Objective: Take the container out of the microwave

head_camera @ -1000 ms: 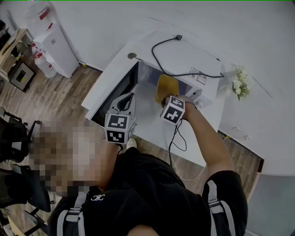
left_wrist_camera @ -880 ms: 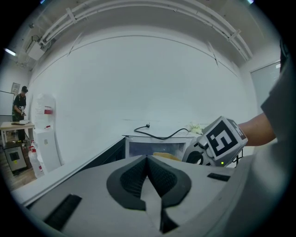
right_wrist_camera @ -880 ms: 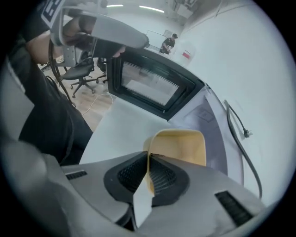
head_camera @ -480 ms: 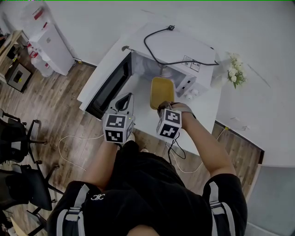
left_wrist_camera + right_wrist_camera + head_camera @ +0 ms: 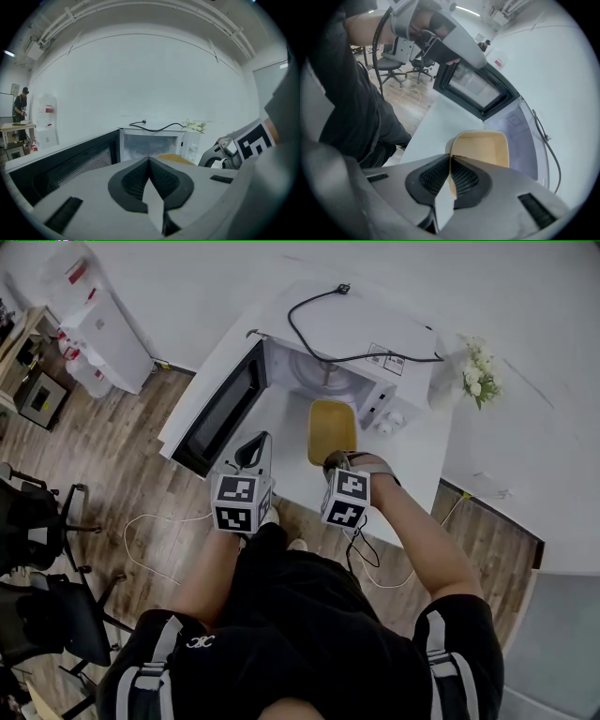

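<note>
At the far left a white dispenser [image 5: 105, 329] stands by the wall. Below it dark chairs [image 5: 42, 521] stand on the wooden floor [image 5: 122, 446], where a thin cable [image 5: 150, 526] lies.

Next comes the white table [image 5: 281, 479] with the microwave [image 5: 375, 329] on it. Its door [image 5: 217, 413] is swung wide open to the left. The left gripper [image 5: 255, 444] is over the near edge of the table, just beside the free end of the door, and it points toward the open cavity. Its jaws are pressed together and there is nothing between them.

Right of it is the yellow container [image 5: 332, 427]. It is empty, already out of the microwave, and sits in front of the opening, over the table. Whether it rests on the table or is lifted a little, I cannot tell.

The right gripper [image 5: 337, 465] points steeply down at the near end of the container. Its jaws are almost closed and they pinch the rim there, so the container is held at this end.

A black cord [image 5: 352, 352] lies on top of the microwave. At the far right white flowers [image 5: 476, 367] stand beside the microwave, near the wall.
</note>
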